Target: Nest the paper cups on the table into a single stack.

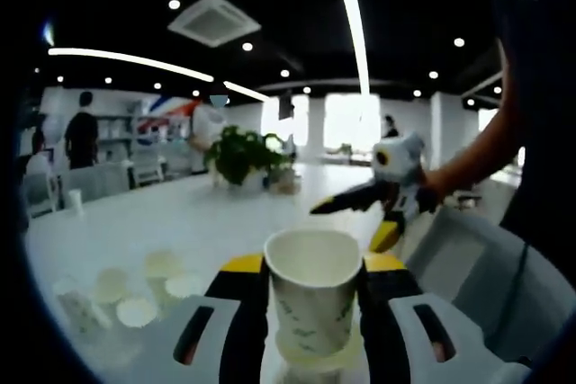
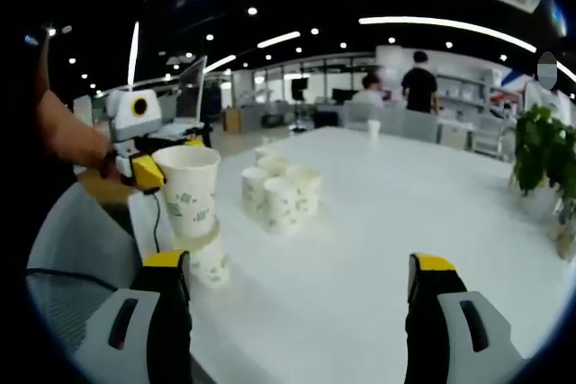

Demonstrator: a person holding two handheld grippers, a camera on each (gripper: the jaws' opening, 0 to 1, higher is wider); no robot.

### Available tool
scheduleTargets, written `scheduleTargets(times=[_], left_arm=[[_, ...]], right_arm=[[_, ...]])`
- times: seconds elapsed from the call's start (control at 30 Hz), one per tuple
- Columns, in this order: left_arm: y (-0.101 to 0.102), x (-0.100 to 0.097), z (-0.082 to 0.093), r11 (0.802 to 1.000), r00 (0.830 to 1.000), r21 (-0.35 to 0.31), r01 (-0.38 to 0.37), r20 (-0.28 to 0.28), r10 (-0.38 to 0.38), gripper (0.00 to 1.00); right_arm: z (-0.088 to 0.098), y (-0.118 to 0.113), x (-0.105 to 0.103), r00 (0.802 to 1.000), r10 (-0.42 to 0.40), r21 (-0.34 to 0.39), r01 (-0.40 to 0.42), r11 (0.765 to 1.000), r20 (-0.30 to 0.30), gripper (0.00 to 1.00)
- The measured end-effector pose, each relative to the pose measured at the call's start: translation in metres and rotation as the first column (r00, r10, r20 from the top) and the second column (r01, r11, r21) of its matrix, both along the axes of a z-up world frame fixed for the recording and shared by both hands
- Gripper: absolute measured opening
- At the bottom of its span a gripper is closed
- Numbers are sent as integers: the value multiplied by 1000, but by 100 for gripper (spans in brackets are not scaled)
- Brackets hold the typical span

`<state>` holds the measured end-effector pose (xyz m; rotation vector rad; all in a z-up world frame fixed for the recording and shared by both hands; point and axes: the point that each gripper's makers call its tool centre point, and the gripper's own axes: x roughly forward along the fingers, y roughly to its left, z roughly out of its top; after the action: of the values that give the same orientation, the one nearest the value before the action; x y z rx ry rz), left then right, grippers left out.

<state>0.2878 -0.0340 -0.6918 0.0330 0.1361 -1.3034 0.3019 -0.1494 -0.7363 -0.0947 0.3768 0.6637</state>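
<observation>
Your left gripper has its fingers clamped on a paper cup, held upright at the near left edge of the desk. It sits just above, perhaps partly inside, a second cup standing on the desk below it; from the right gripper view you cannot tell whether the two already touch. Your right gripper has its fingers wide apart and holds nothing, out over bare desk. The loose cups stand clustered further in, near the middle of the desk, well apart from your stack.

The risk: the lower cup is free-standing and close to the edge. If you press down off-centre or tilted, the rims could catch and tip it off the desk. Squeezing hard may also oval the held cup, so it jams instead of seating.
</observation>
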Motion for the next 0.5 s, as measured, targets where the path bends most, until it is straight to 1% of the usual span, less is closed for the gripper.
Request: scheduleTargets(times=[0.1, 0.3, 0.5], left_arm=[[0, -1, -10, 1000, 1000, 28, 0, 3, -1, 36], [2, -1, -18, 1000, 1000, 18, -11, -20, 12, 36], [2, -6, -33, 999, 1000, 49, 4, -31, -3, 37]], right_arm=[[0, 1, -1, 1000, 1, -2, -1, 1000, -1, 100], [0, 1, -1, 1000, 2, -1, -2, 1000, -2, 100], [-2, 1, -2, 1000, 2, -3, -2, 1000, -5, 99]])
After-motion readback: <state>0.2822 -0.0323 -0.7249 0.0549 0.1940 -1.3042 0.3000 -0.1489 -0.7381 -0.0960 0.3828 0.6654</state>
